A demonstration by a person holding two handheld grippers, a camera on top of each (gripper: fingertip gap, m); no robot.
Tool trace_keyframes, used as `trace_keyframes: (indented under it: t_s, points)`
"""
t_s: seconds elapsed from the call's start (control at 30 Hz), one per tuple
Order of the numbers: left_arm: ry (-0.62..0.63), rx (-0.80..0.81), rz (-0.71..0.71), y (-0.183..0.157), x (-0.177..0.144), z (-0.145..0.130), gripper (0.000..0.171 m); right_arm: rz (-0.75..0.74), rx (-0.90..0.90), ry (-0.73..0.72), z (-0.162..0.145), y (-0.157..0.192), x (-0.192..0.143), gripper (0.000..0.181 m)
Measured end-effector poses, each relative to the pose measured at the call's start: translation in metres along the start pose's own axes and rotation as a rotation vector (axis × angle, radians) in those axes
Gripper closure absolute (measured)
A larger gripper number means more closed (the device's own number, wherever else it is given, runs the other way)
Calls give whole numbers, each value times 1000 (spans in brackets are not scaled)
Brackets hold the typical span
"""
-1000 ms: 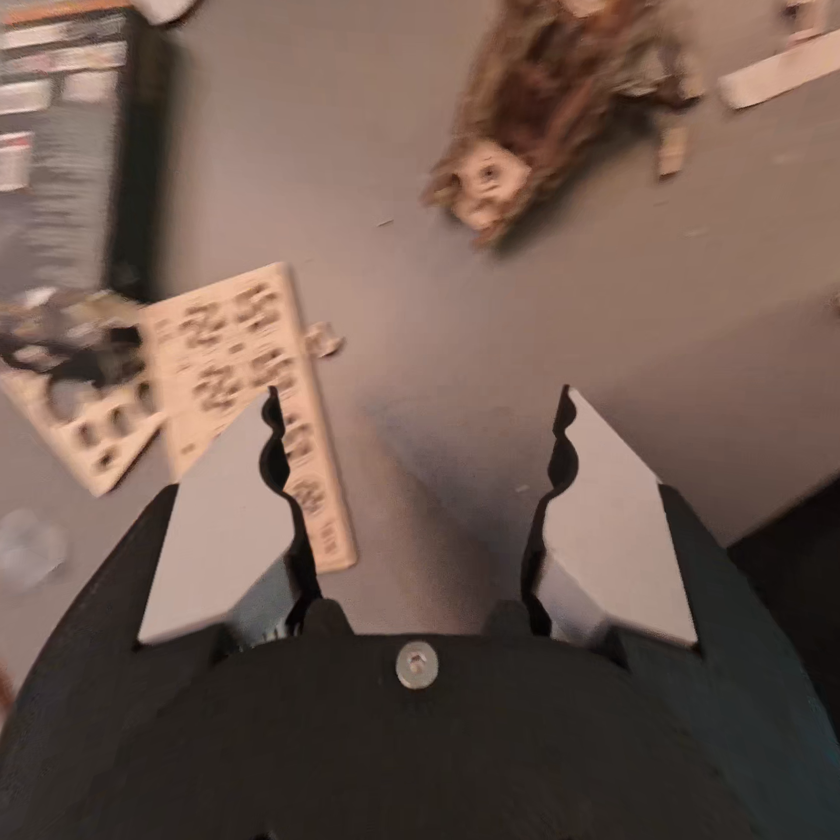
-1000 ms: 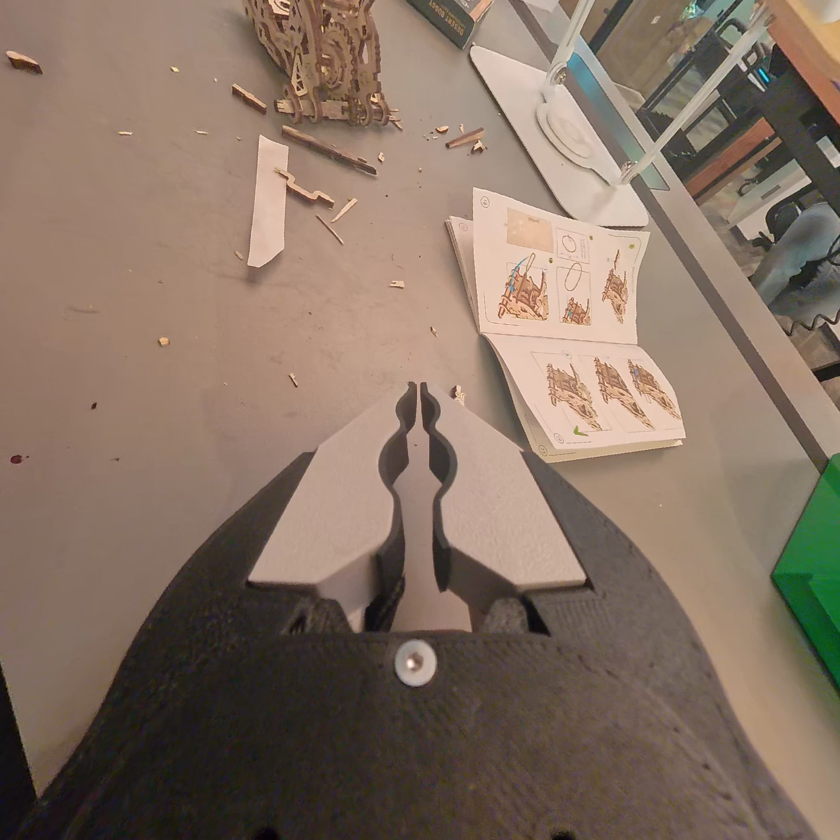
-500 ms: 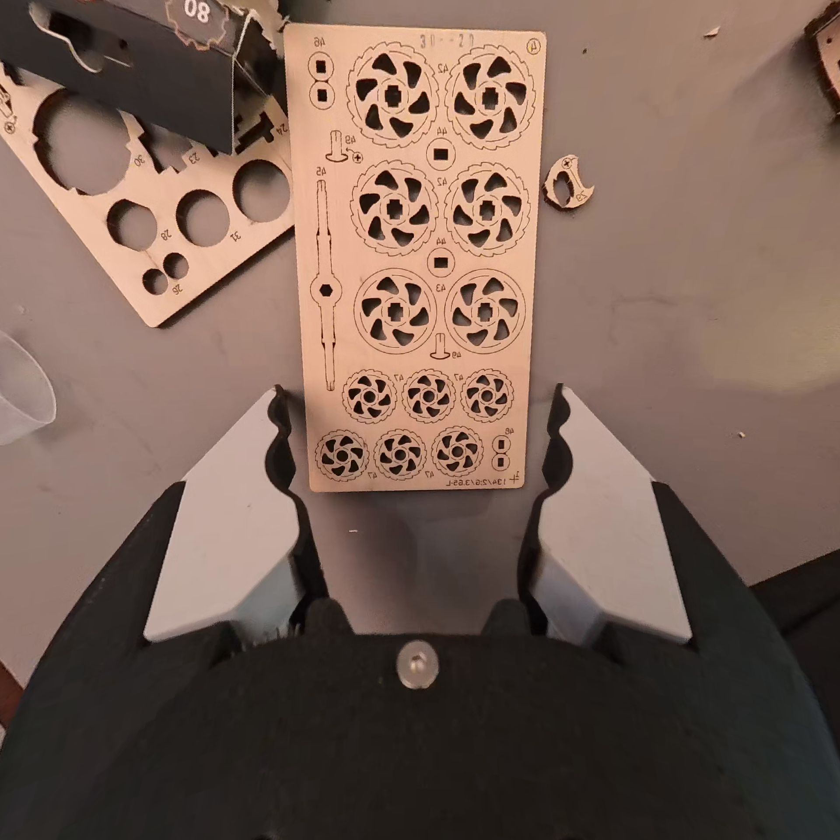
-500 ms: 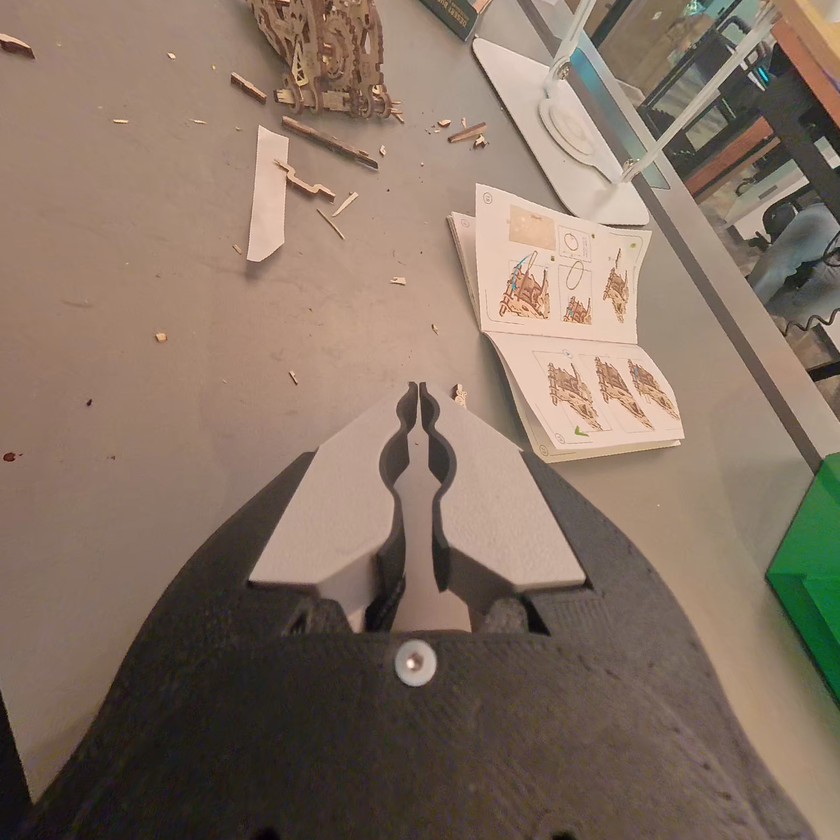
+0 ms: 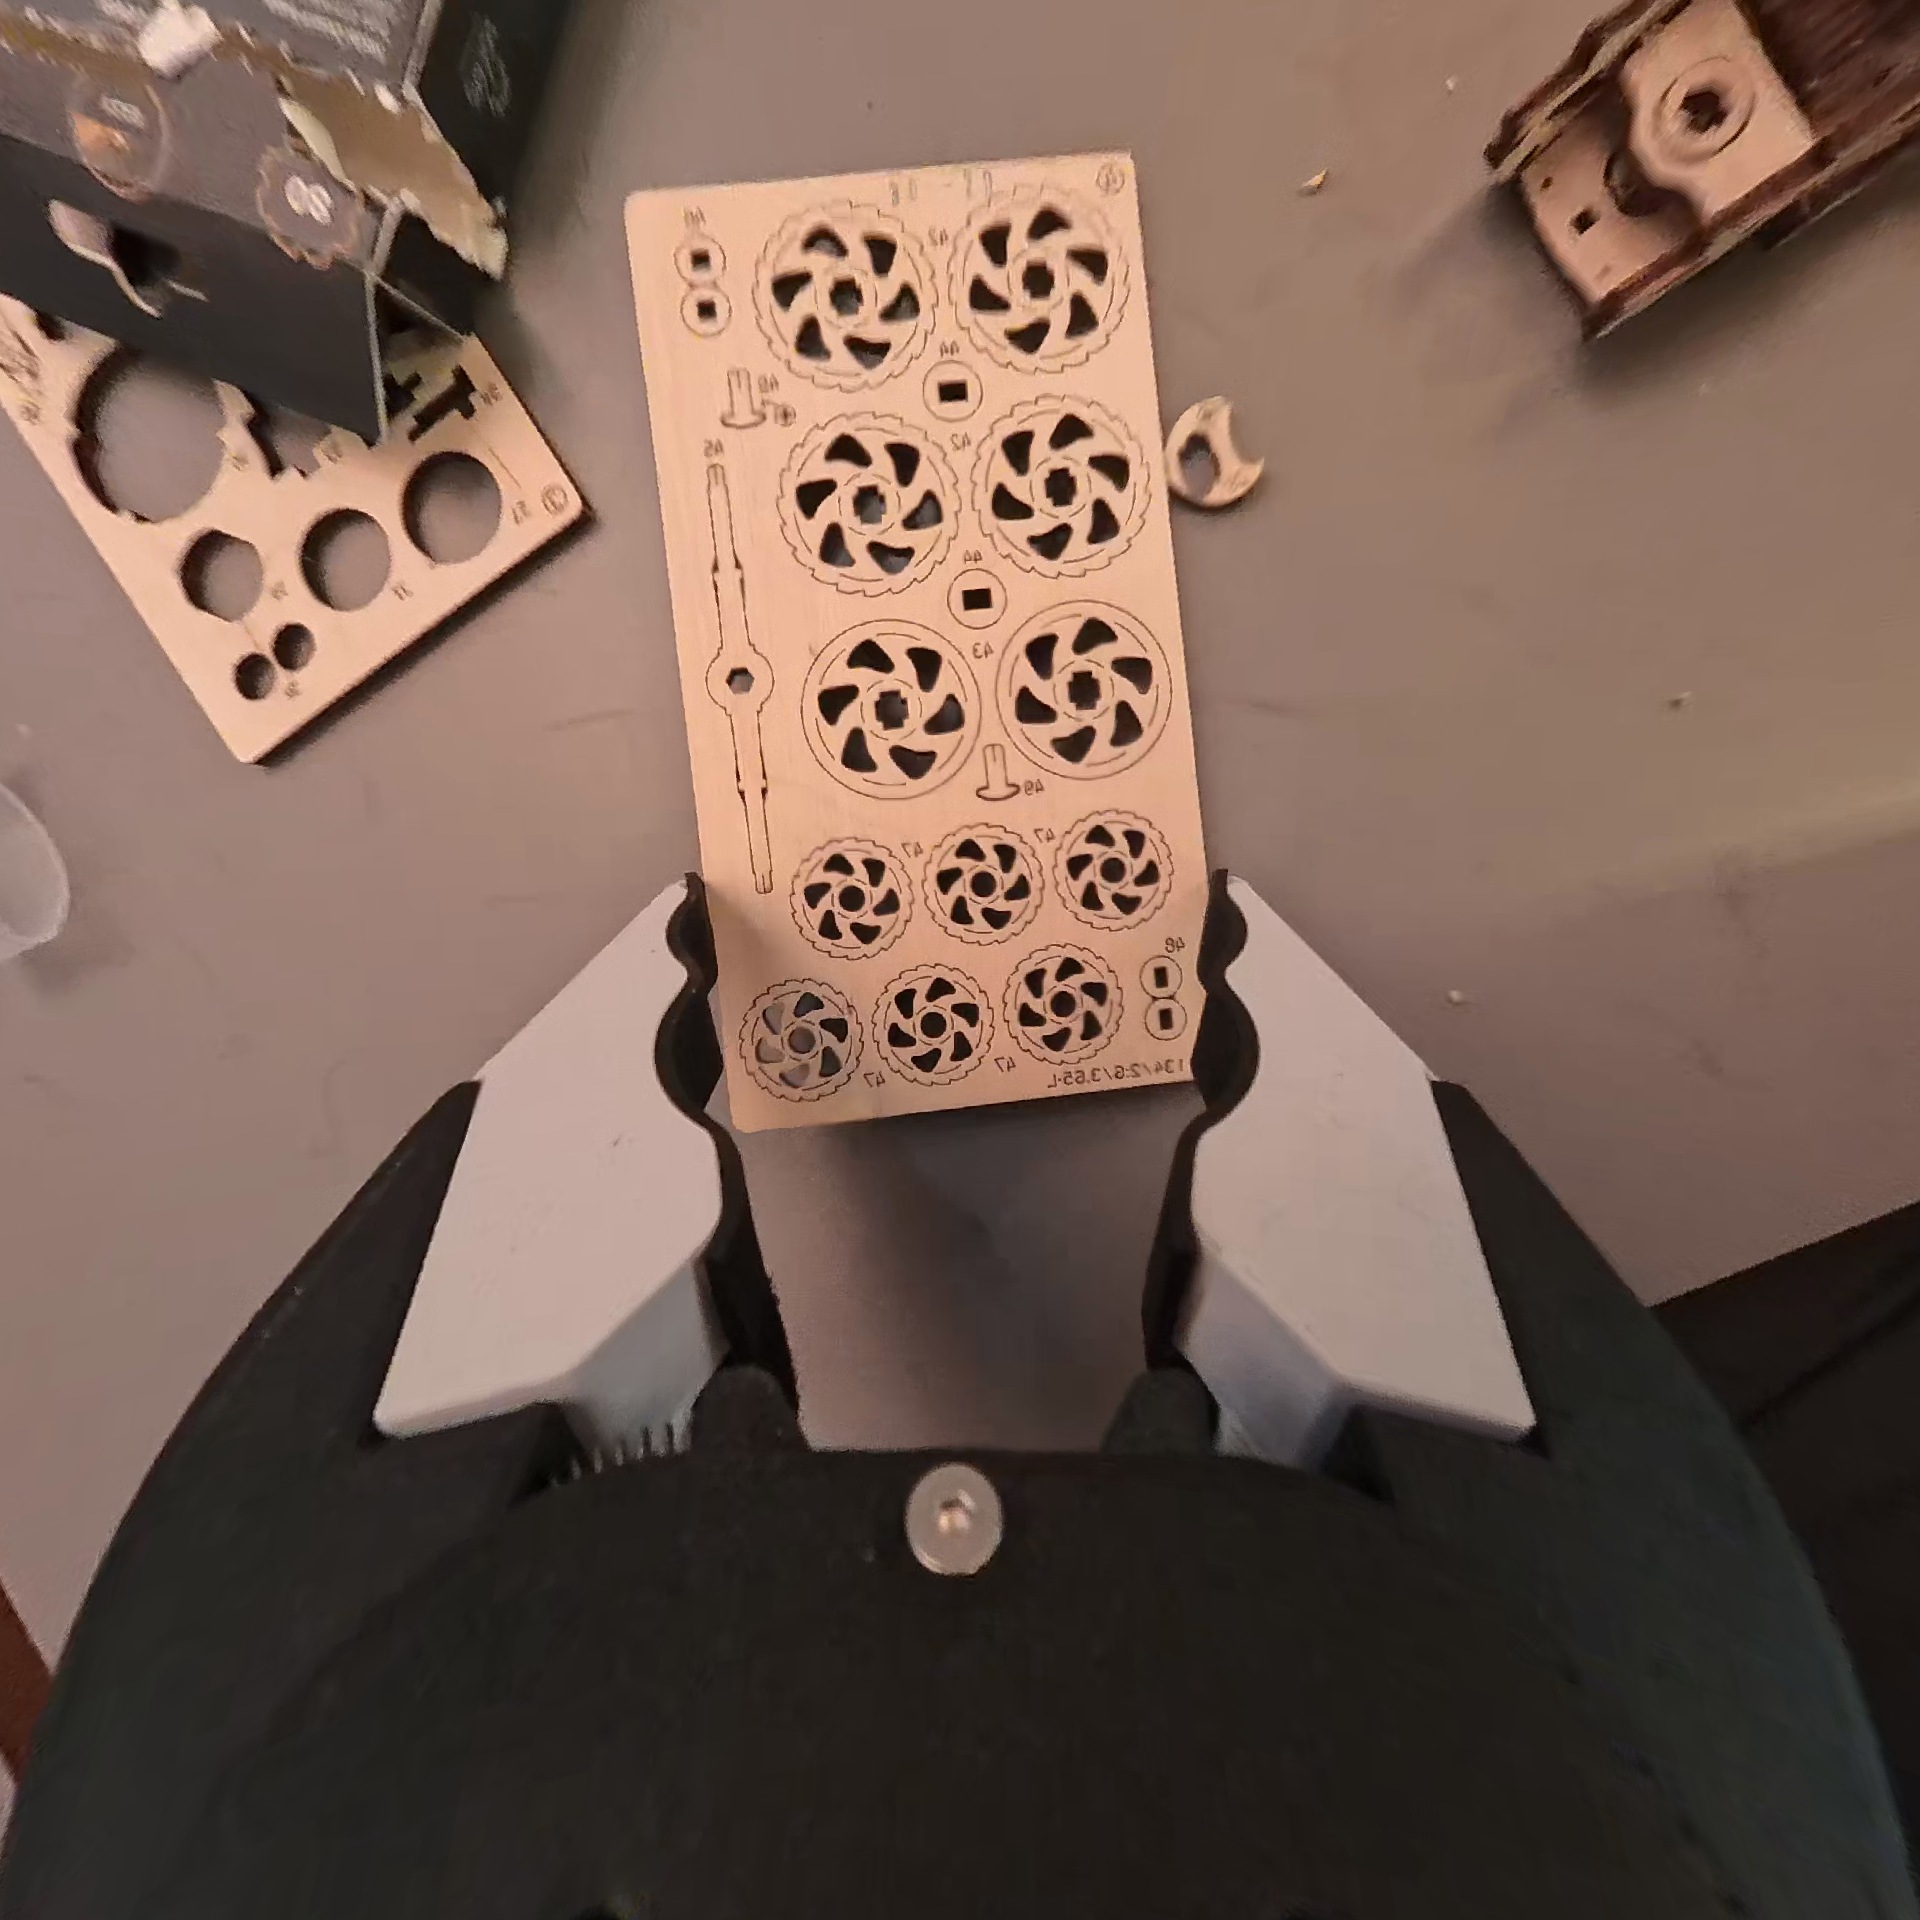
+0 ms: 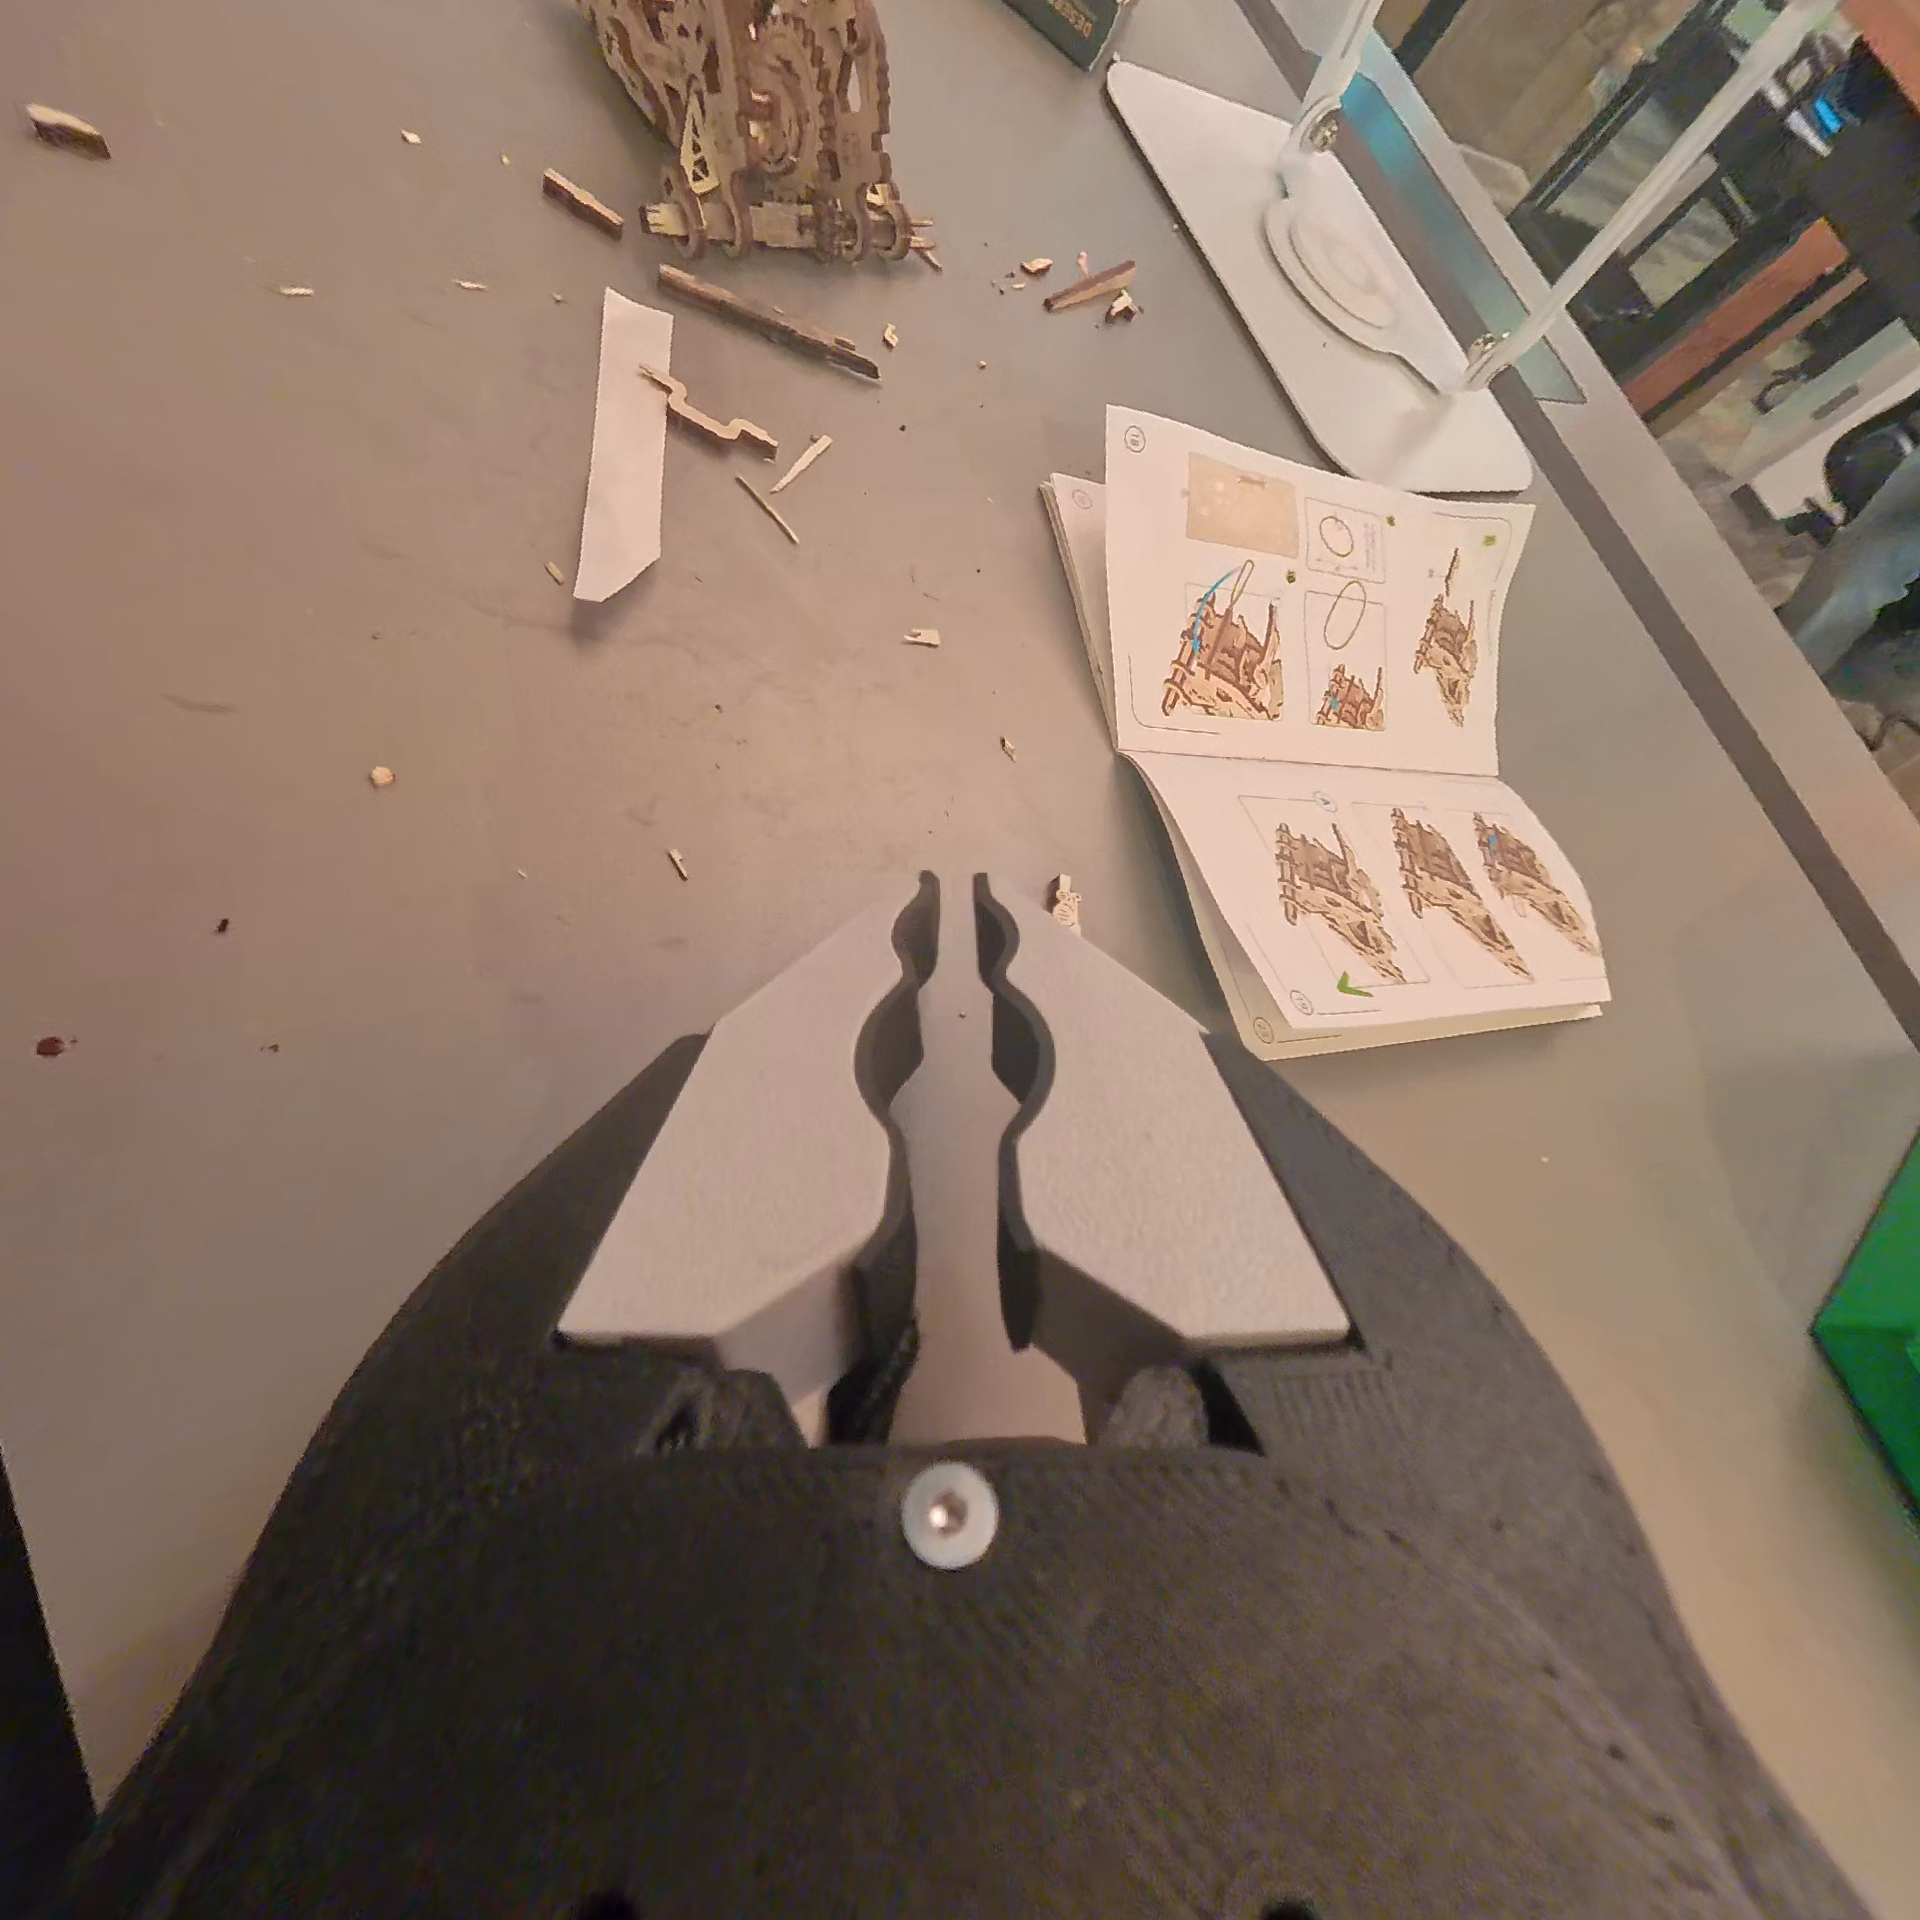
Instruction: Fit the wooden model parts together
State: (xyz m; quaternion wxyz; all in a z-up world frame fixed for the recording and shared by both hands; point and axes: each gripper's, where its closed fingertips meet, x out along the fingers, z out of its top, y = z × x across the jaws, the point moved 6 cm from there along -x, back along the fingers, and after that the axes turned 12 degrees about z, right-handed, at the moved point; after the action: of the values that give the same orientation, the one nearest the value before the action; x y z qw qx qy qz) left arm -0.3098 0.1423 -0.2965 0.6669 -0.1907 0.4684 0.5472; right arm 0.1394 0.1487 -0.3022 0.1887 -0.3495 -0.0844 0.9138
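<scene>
The left tongs (image 5: 956,904) stand wide apart over a pale wooden sheet of gear parts (image 5: 914,623), their tips flanking its near end; whether they touch its edges cannot be told. The sheet lies flat on the grey tabletop (image 5: 1455,727) and carries small laser-burnt part numbers beside each wheel and a code along its near edge. Left of it a second wooden sheet (image 5: 270,561), mostly punched out, also bears small numbers and lies partly under a dark printed cardboard box (image 5: 208,197) with torn flaps. A small loose curved piece (image 5: 1214,470) sits just right of the gear sheet, and a part-built wooden block (image 5: 1704,156) lies at the far right.

The right tongs (image 6: 956,883) hold nothing, with only a narrow slit between the tips. Ahead, the wooden model (image 6: 758,125) stands among splinters and offcuts, near a white paper strip (image 6: 623,457). An open instruction booklet (image 6: 1340,727) with coloured assembly drawings and printed page numbers lies to the right, beside a white lamp base (image 6: 1320,260). A green box (image 6: 1870,1340) sits at the right edge. Beyond the tabletop, a dim room with furniture shows
</scene>
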Motion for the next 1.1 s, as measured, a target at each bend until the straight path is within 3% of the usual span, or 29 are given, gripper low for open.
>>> trace_keyframes:
  t_s: [0.07, 0.2, 0.33, 0.4, 0.5, 0.7, 0.8, 0.87, 0.97, 1.0, 1.07, 1.1]
  points:
    - [-52, -14, 7, -1, -7, 5, 80, 13, 37, -9, 1, -3, 0, 172]
    - [-37, 52, 41, -4, -12, 3, 80, 71, 73, -41, 12, -3, 4, 165]
    - [20, 8, -78, -10, -7, -6, 73, 104, 28, -25, 18, 4, 13, 166]
    - [-8, -26, -66, 2, -8, -2, 59, 122, 34, -16, 17, 8, 16, 166]
    - [-39, -104, -42, 33, -4, 14, 63, 111, 22, -4, 17, 11, 16, 167]
    - [91, -350, 18, 81, 55, 41, 50, 97, 42, 20, 15, 9, 19, 167]
    - [83, -315, 133, 96, 69, 47, 63, 81, 49, 27, 15, 9, 18, 168]
    - [78, -325, 137, 99, 71, 50, 69, 75, 44, 24, 15, 10, 18, 169]
    - [42, -307, 109, 99, 69, 57, 98, 85, 47, 25, 15, 9, 19, 169]
    - [36, -309, 88, 98, 70, 59, 93, 89, 45, 25, 15, 9, 19, 169]
    - [63, -308, 149, 106, 73, 59, 55, 94, 43, 26, 15, 9, 19, 169]
    - [46, -320, 164, 109, 75, 63, 47, 94, 41, 27, 15, 9, 19, 169]
